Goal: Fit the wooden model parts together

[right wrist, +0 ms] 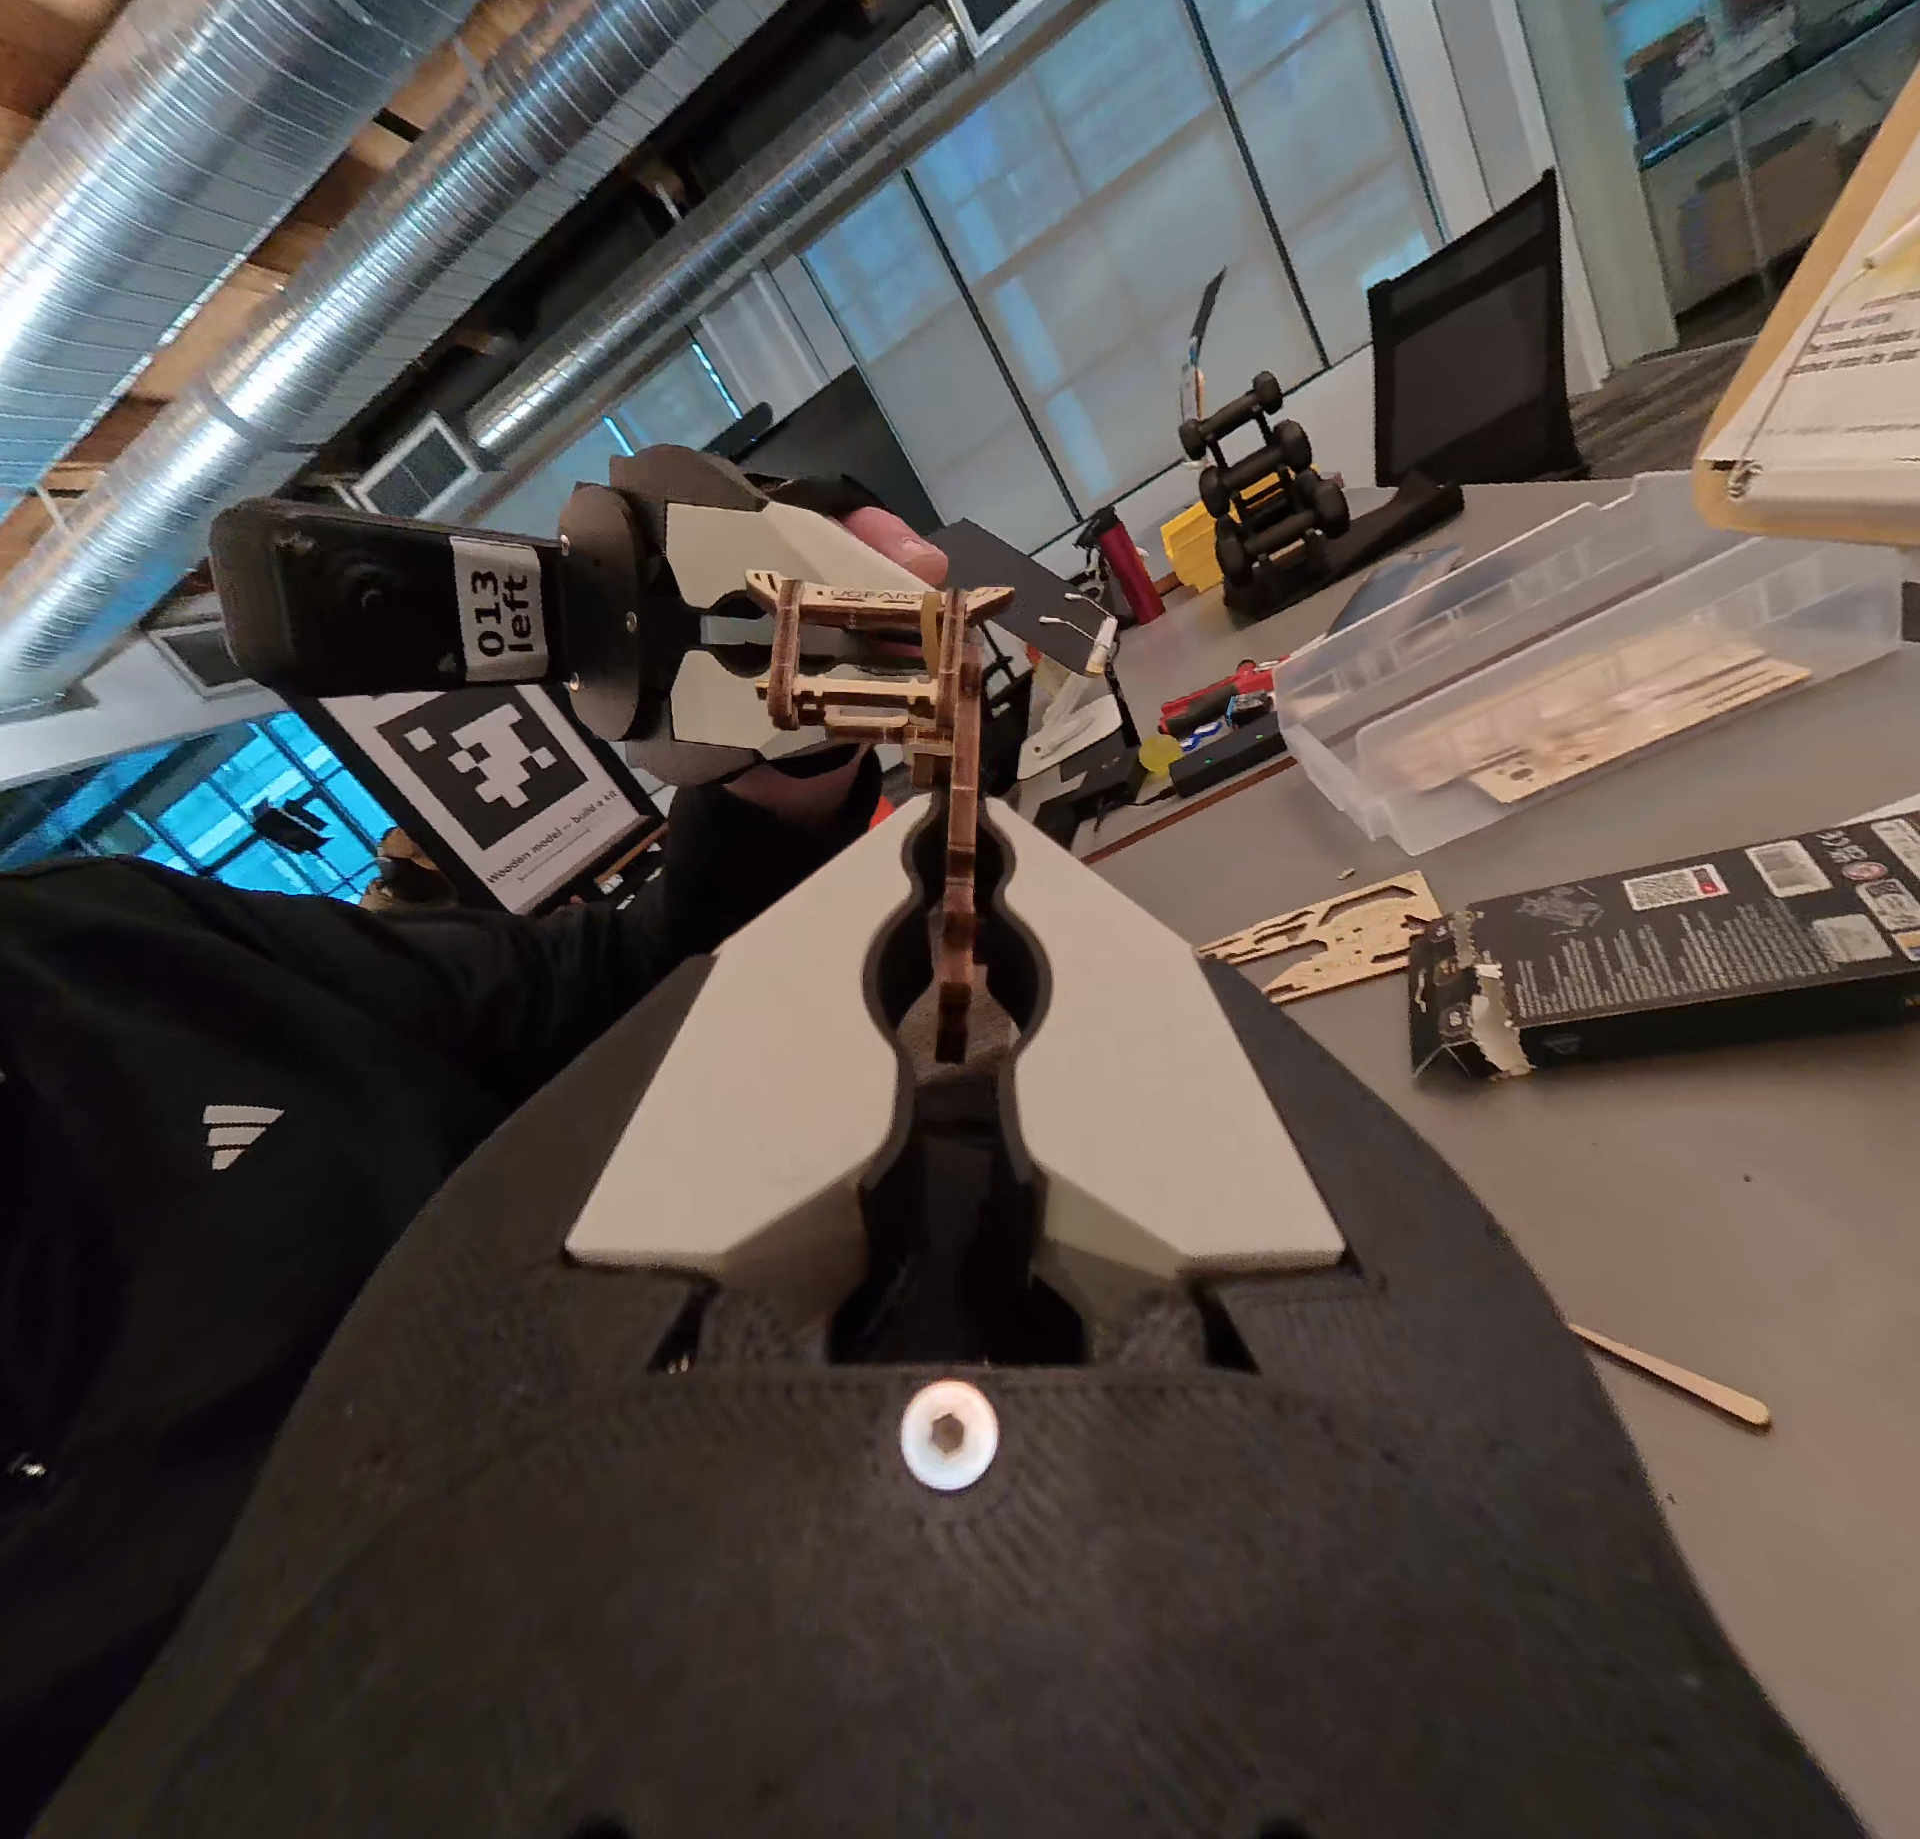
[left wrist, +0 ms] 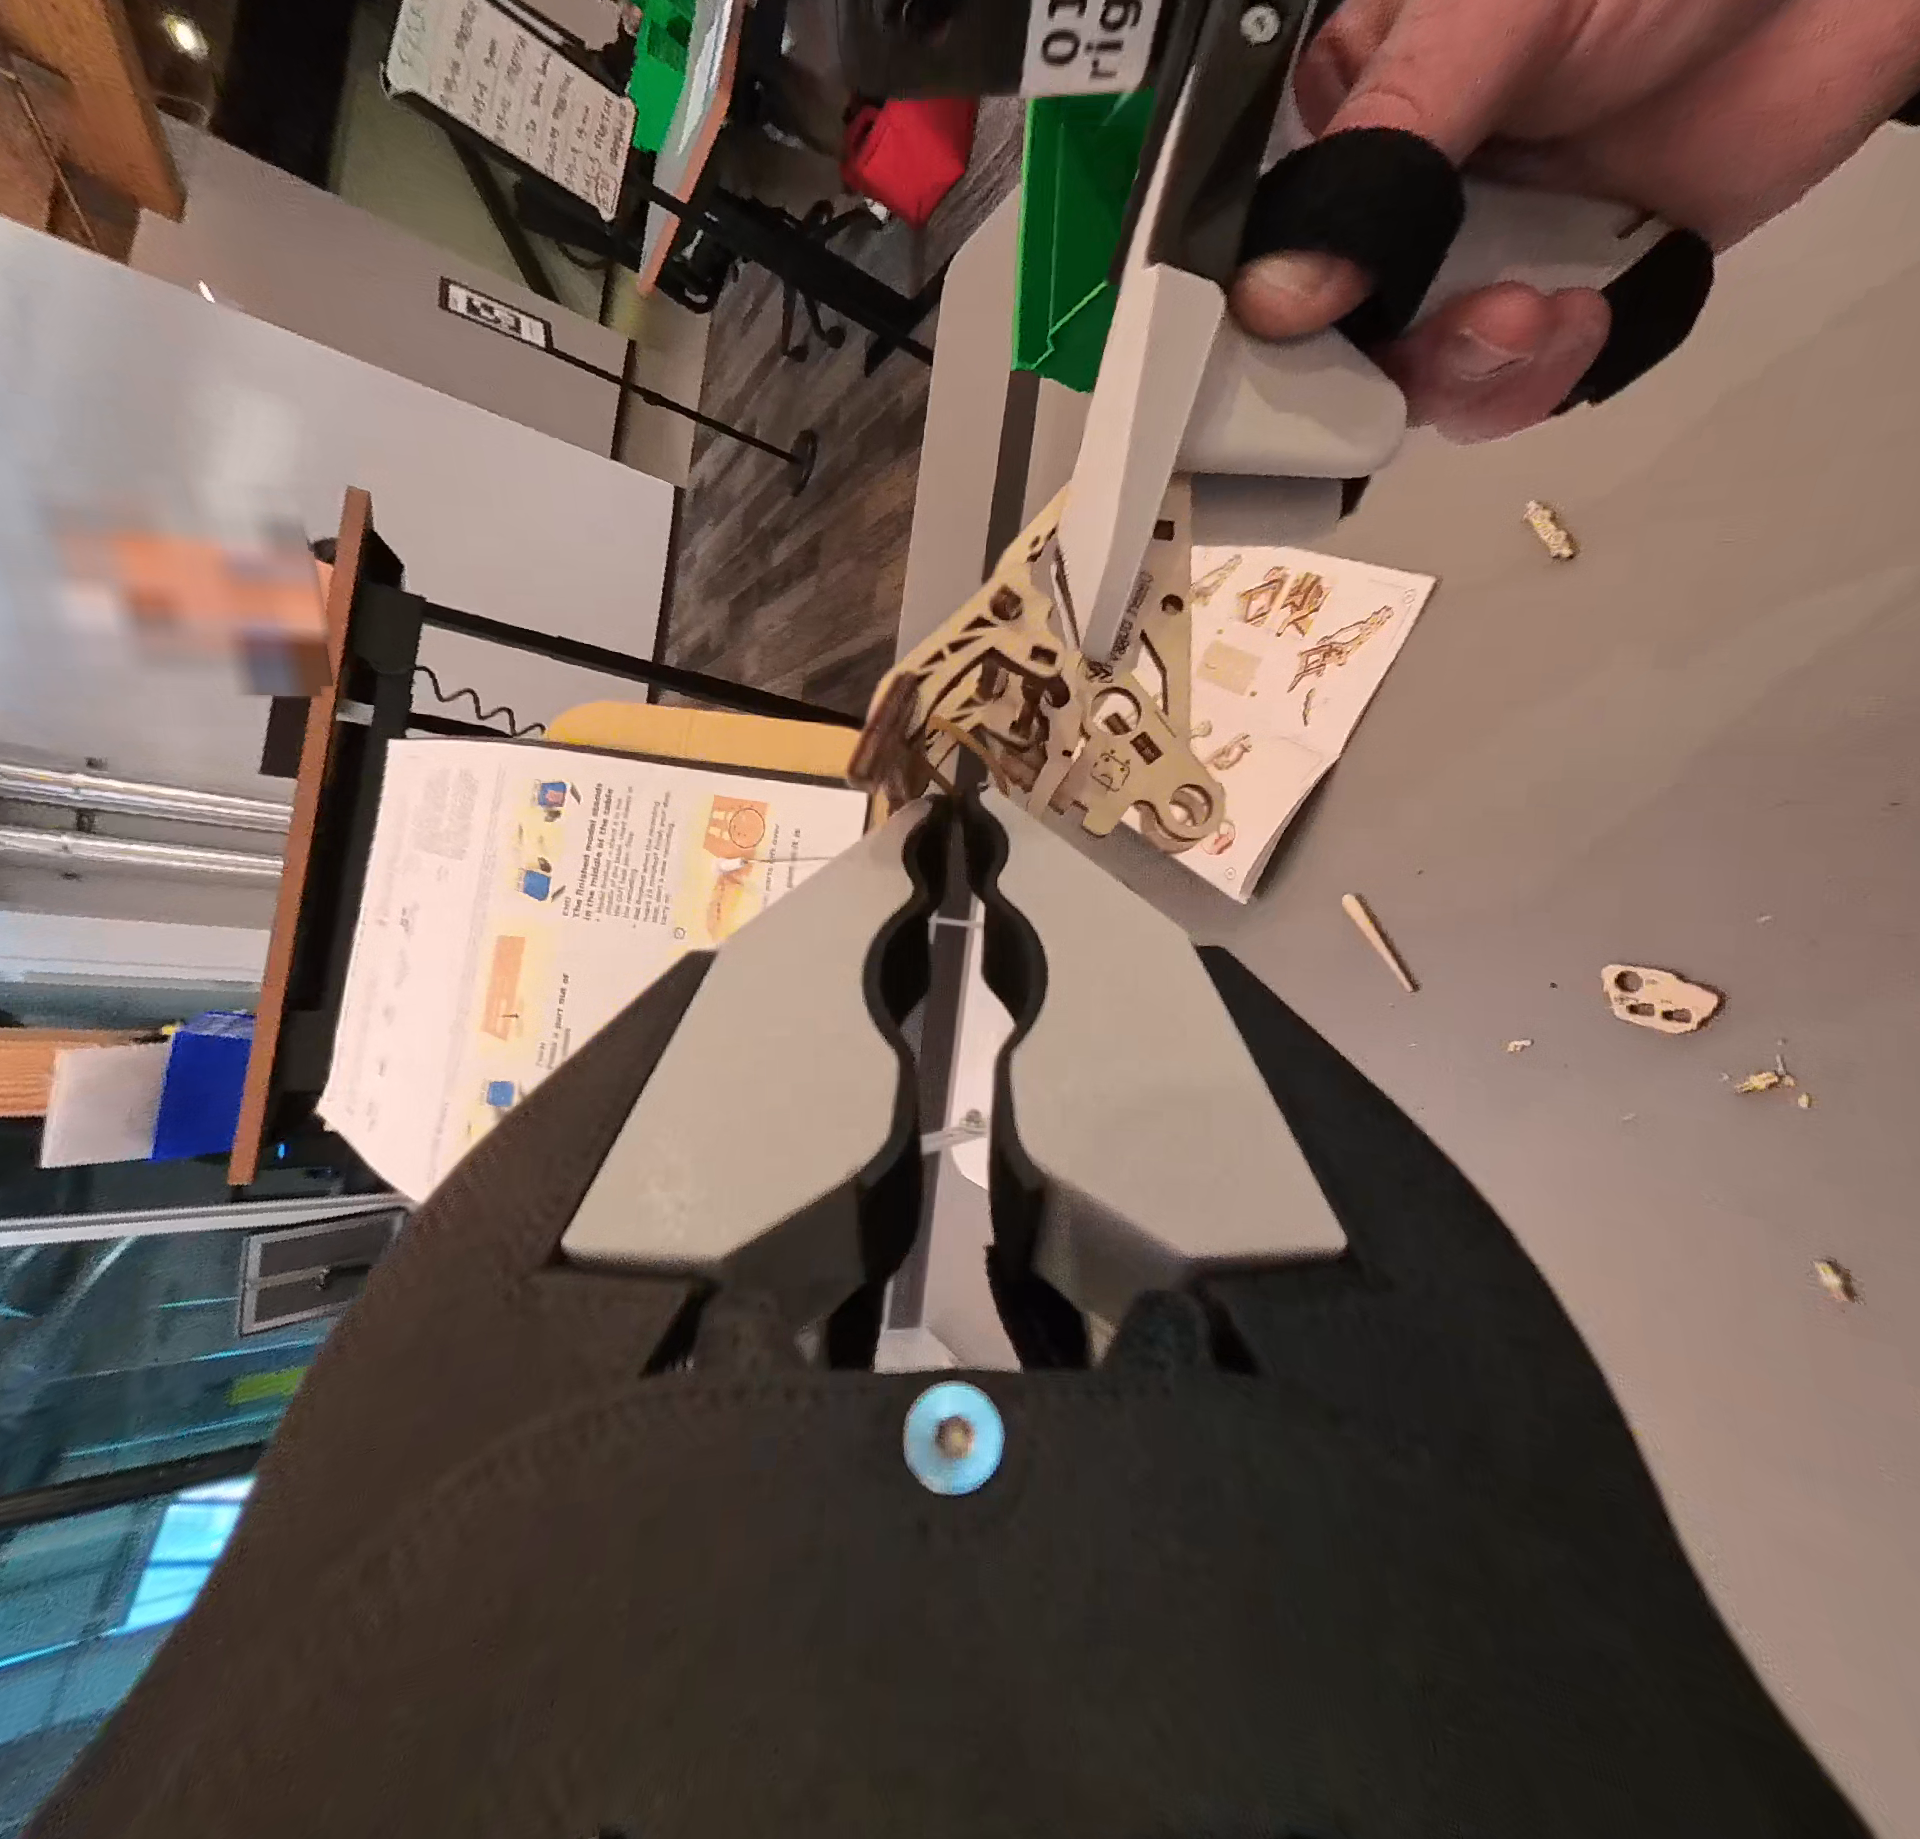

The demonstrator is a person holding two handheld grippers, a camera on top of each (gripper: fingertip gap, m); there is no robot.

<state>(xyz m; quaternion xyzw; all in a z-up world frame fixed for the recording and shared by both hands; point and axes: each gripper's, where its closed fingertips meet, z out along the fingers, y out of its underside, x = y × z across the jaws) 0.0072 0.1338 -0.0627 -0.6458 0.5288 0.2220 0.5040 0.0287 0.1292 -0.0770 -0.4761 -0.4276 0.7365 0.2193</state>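
Model mostly built, held aloft between both grippers.
The right gripper [right wrist: 951,854] clamps the wooden model [left wrist: 1039,709]; the left gripper [left wrist: 951,818] pinches its end; loose pieces [left wrist: 1657,1000] remain on the table [left wrist: 1610,750], so fitting looks unfinished.

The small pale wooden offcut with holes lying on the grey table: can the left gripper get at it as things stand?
Probably not yet. The left gripper is shut on the wooden model assembly, which the right gripper also clamps. The offcut lies uncovered on the grey table, so only the occupied grip blocks it.
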